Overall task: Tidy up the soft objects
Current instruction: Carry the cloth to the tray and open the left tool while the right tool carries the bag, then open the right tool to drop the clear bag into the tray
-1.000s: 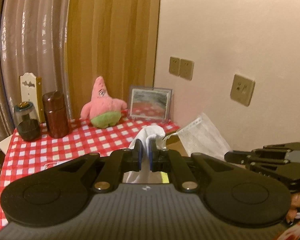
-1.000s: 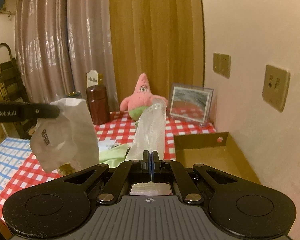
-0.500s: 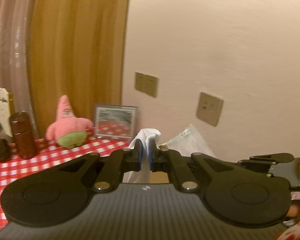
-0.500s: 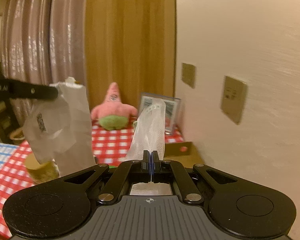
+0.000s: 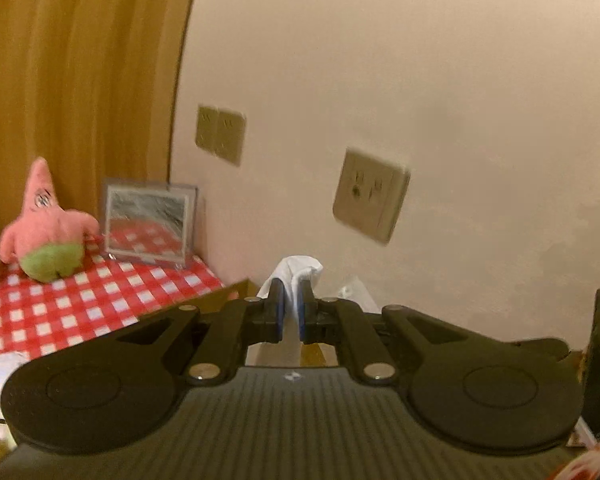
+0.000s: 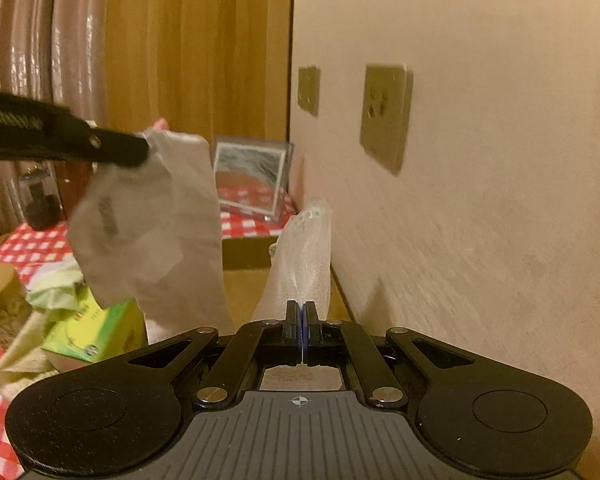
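My left gripper (image 5: 291,300) is shut on a white cloth (image 5: 296,270) that bunches above its pads. In the right wrist view the left gripper (image 6: 140,150) holds that white cloth (image 6: 152,236) hanging over the table. My right gripper (image 6: 301,320) is shut on a white mesh bag (image 6: 306,256), which stands up from its pads beside the wall. A shallow cardboard box (image 6: 246,254) lies under both, against the wall. A pink star plush (image 5: 42,222) sits on the red checked tablecloth (image 5: 80,304) at the back.
A small framed mirror (image 5: 148,220) leans at the wall corner. Wall sockets (image 5: 370,196) are close on the right. A green box (image 6: 96,330), pale green cloths (image 6: 56,288) and a cork-lidded jar (image 6: 2,300) lie at the left.
Both grippers have swung right toward the wall and moved over the cardboard box, still holding the cloth and the mesh bag. The plush and jars slid left in view.
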A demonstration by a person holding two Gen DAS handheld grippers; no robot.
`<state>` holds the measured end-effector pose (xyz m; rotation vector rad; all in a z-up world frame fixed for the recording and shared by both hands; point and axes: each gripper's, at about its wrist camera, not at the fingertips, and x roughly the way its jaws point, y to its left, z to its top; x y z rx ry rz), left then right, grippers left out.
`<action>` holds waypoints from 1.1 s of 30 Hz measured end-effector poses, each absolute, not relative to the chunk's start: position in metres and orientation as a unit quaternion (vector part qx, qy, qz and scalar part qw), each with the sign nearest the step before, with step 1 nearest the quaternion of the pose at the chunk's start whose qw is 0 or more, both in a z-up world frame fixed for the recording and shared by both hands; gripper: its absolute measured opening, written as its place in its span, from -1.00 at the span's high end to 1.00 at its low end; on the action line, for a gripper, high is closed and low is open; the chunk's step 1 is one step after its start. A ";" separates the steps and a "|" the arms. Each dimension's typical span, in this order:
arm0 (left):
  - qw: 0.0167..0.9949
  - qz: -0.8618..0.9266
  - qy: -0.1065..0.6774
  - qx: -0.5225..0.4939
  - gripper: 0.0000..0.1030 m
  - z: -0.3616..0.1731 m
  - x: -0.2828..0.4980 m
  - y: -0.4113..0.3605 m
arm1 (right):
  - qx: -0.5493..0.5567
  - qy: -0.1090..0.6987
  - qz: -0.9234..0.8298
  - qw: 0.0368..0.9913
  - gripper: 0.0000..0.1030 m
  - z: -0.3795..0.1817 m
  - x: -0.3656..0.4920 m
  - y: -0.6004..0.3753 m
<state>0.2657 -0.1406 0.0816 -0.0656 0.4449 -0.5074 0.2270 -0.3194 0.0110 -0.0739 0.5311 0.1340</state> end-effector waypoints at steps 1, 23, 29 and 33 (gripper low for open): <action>0.941 -0.251 0.224 -0.029 0.88 0.073 0.272 -0.147 | -0.037 0.266 0.065 0.961 0.99 0.006 0.231 -0.322; 0.930 -0.184 0.315 -0.037 0.26 -0.021 0.298 -0.118 | -0.036 0.307 0.081 0.948 0.99 -0.043 0.273 -0.326; 0.934 -0.163 0.315 -0.042 0.23 -0.021 0.282 -0.096 | -0.039 0.323 0.089 0.941 0.98 -0.053 0.279 -0.321; 0.934 -0.154 0.319 -0.050 0.20 -0.024 0.274 -0.085 | -0.034 0.324 0.084 0.942 0.94 -0.056 0.279 -0.321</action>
